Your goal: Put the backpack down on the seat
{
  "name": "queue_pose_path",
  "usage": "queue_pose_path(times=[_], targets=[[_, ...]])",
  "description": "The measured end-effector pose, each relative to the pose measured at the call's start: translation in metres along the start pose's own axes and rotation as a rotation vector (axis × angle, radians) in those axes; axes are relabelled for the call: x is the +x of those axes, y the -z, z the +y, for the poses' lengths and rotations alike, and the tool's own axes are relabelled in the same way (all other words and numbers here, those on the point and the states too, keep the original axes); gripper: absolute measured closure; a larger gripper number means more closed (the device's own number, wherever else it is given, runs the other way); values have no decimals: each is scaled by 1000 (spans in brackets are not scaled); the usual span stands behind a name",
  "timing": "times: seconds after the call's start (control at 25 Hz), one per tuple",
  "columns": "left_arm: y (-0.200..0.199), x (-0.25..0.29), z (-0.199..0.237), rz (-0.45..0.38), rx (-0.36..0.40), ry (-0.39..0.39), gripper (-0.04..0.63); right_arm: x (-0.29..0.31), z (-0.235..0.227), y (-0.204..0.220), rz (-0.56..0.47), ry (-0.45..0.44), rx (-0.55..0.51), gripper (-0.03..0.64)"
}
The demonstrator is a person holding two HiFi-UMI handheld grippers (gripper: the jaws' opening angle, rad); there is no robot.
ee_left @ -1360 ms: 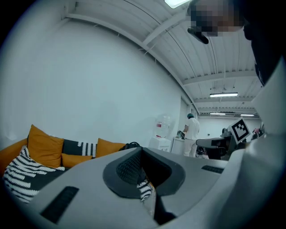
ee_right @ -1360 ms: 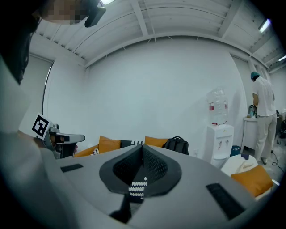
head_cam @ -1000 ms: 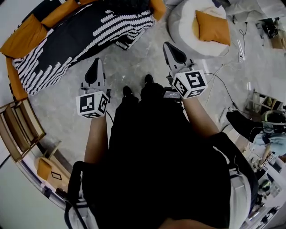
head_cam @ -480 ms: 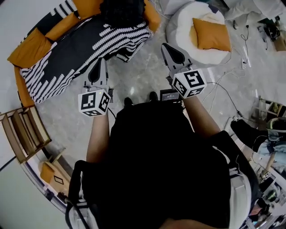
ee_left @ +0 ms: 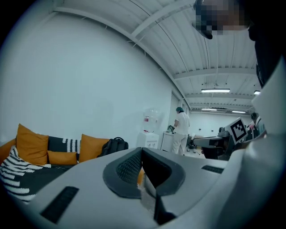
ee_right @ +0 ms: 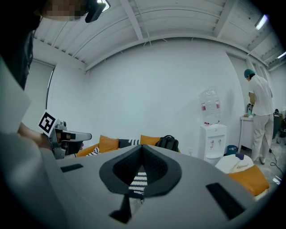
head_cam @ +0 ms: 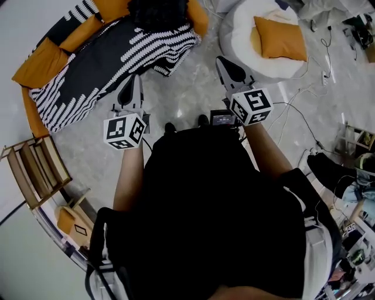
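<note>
- Left tool point(head_cam: 135, 82) and right tool point(head_cam: 222, 61): I am holding both with jaws together, empty.
- Ahead of them, the backpack point(head_cam: 158, 13) is lying on the sofa point(head_cam: 35, 55).

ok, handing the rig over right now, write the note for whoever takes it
Left tool: shut, empty, over the floor in front of the sofa.
Right tool: shut, empty, nearer the white pouf.
Backpack: sits at one end of the sofa; neither tool touches it.
Done: the backpack looks set down on a seat.
Left: probably nothing, unless the pouf is the intended seat; then pick it up and move it.
</note>
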State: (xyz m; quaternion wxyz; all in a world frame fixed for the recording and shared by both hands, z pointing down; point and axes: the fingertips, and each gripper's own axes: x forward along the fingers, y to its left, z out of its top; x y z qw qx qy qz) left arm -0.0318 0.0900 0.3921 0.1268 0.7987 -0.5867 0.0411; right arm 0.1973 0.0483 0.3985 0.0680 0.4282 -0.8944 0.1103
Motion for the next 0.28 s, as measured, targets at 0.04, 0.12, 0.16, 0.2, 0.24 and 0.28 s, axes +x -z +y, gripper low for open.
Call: queue_pose_path(times=[0.04,0.12,0.16,0.2,0.24,0.28], targets=[[1,1,-1,3,0,2,580,1,0,0,0,-3,-1,586],[2,3,-3,5,3,4,580,2,0,-1,0,-7,-1,586],[3,4,-5,7,4,4,580,3,-1,-1,1,-9,-1,586],[3,5,-6,8,5,4,580,3,-2,-1,2,-11,-1,586],[4,5,-7,10,6,4,580,3,-2,0,3,-13,0,586],[4,6,-8,13,7,4,580,2,-3,0,5,-15,0,586]])
